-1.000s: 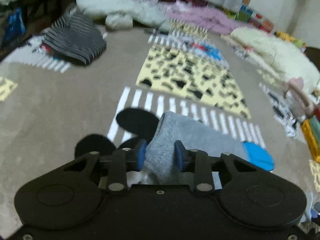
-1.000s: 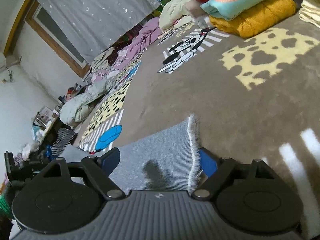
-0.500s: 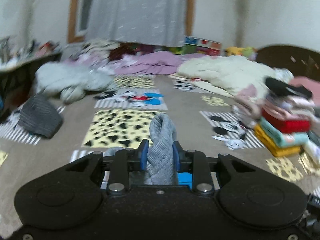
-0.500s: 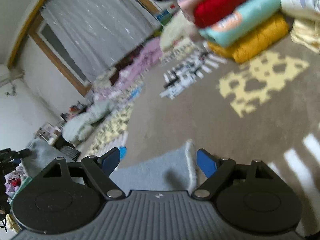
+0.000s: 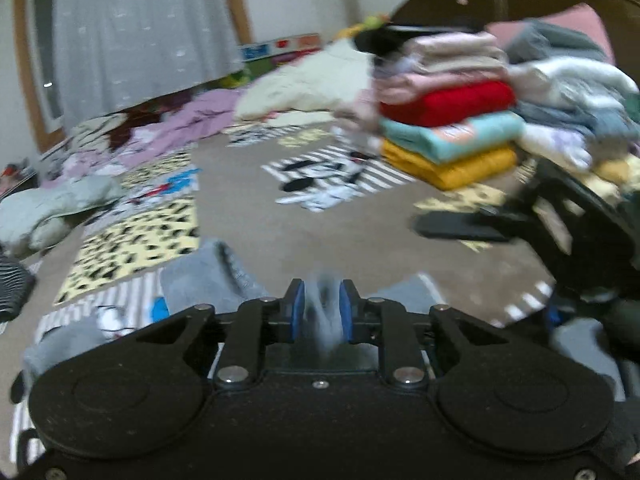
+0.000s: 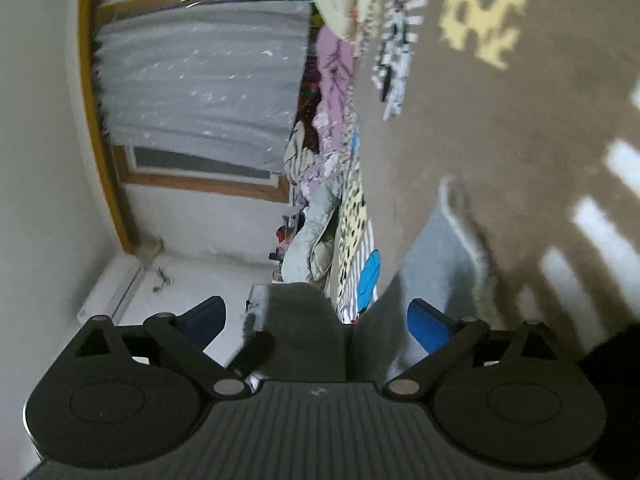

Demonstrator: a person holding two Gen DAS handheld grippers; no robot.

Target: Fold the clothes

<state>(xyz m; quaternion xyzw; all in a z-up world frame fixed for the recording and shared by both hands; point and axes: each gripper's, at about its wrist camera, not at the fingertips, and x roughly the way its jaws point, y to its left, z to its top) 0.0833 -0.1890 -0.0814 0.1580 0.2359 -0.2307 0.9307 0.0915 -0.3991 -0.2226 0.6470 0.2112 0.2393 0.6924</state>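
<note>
A grey garment (image 5: 200, 280) lies rumpled on the brown carpet, and a fold of it rises between my left gripper's blue pads (image 5: 298, 312). My left gripper (image 5: 322, 310) is closing on that fold and the pads pinch it. In the right wrist view the garment (image 6: 440, 256) lies flat with its pale hem toward the carpet. My right gripper (image 6: 318, 320) is rolled on its side with its jaws opening wide. Grey cloth lies between and below them, and neither pad presses on it. The right gripper's black finger (image 5: 460, 228) shows blurred at the right of the left wrist view.
A stack of folded clothes (image 5: 448, 128) in red, teal and yellow stands on the carpet (image 5: 340, 240) at the right. Crumpled laundry (image 5: 52, 212) lies along the far left under the curtained window (image 5: 140, 32). A dark striped garment (image 5: 12, 292) is at the left edge.
My left gripper swung right with the grey fold pinched, bringing the folded stack into view. My right gripper rolled on its side and its jaws spread wider around the grey cloth.
</note>
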